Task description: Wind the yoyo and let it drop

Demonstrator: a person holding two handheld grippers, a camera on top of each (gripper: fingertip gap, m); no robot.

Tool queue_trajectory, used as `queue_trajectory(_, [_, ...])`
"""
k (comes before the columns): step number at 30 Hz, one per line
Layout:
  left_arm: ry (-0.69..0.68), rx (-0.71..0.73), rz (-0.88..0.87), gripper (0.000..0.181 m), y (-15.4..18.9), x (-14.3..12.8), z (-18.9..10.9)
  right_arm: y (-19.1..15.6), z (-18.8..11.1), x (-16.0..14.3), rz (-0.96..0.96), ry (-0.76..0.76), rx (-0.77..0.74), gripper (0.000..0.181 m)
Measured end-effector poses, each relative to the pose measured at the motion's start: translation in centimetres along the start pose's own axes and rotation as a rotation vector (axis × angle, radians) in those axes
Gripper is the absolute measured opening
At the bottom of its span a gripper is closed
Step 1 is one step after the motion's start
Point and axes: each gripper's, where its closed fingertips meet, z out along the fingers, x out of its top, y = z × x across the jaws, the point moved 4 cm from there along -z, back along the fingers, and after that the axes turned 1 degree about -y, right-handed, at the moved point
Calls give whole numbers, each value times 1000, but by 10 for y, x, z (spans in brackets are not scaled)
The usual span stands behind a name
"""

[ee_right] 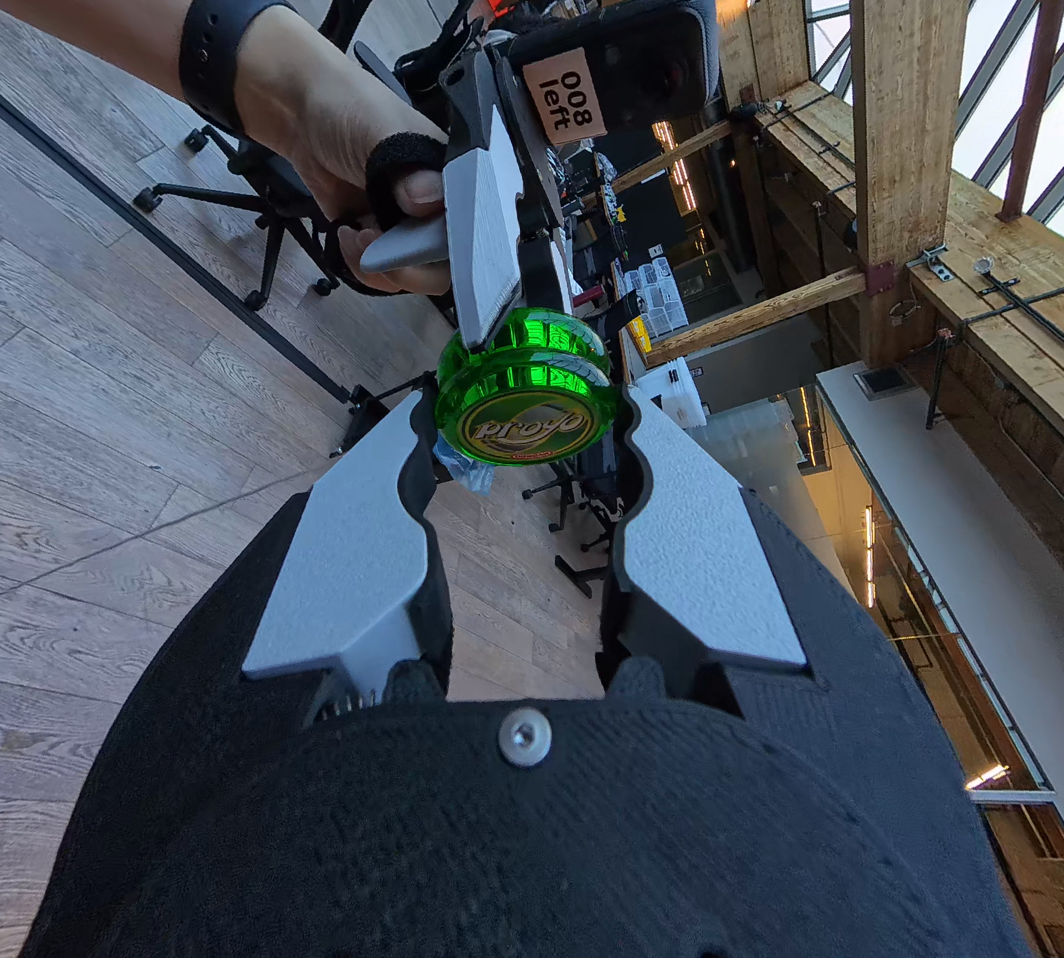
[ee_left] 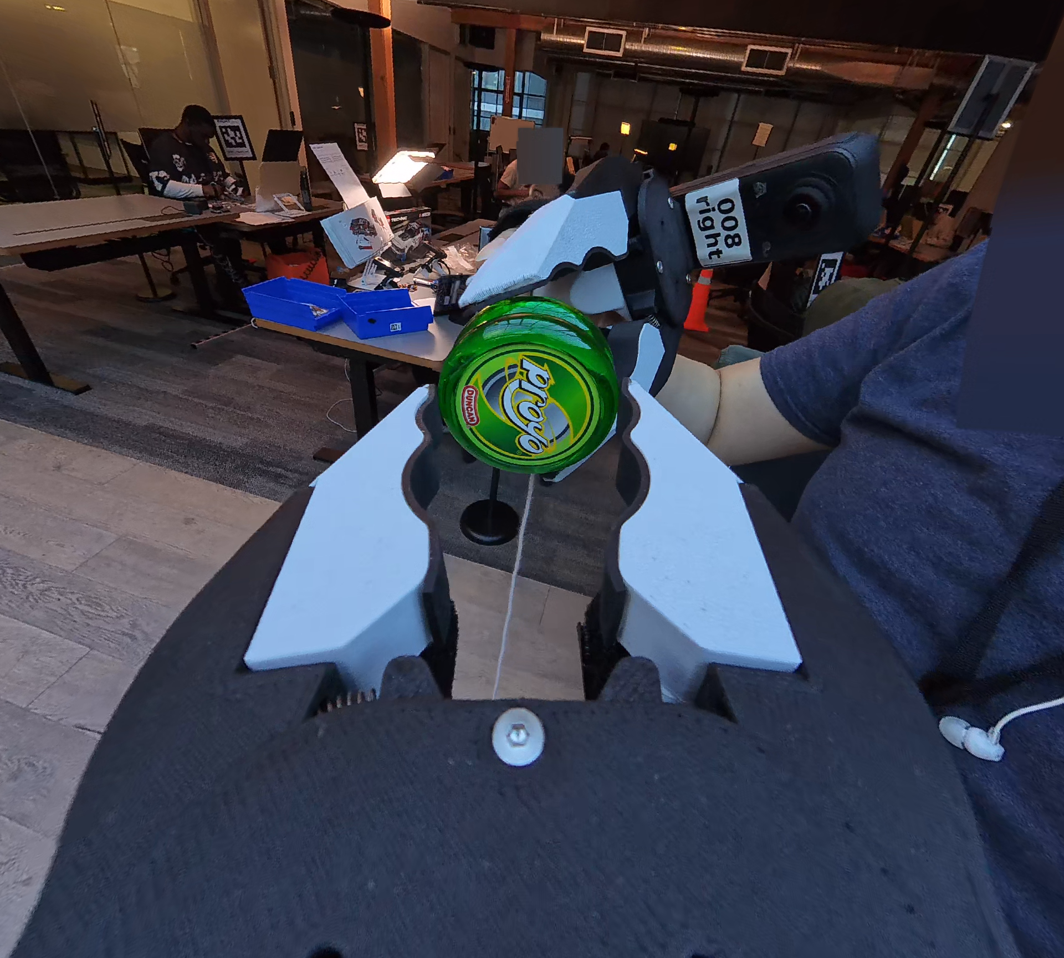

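to wind well, i judge one gripper should pin the yoyo (ee_left: 527, 386) steady while the string (ee_left: 512, 585) feeds evenly into its groove. the left gripper (ee_left: 525, 403) is part open, its fingertips flanking the yoyo's rim; whether they squeeze it i cannot tell. below the yoyo the string hangs between those fingers. beyond the yoyo, the right gripper (ee_left: 521, 291) touches its top edge, its grip unclear.
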Motion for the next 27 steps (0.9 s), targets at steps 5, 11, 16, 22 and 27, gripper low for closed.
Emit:
queue_trajectory(5, [-11,-35,-10,60,4,-1,3,-2,-5,2,3,32,30,61])
queue_trajectory(11, [-43,-38,10,60,8,-2,4,-4,-7,4,-3,46,34,61])
queue_trajectory(16, [-75,-19,15,60,9,-1,5,-4,-9,4,11,66,35,61])
queue_trajectory(22, [-71,-1,9,60,12,1,7,-3,-13,4,22,112,27,61])
queue_trajectory(27, [-27,1,-36,60,9,6,10,2,-15,2,63,153,1,61])
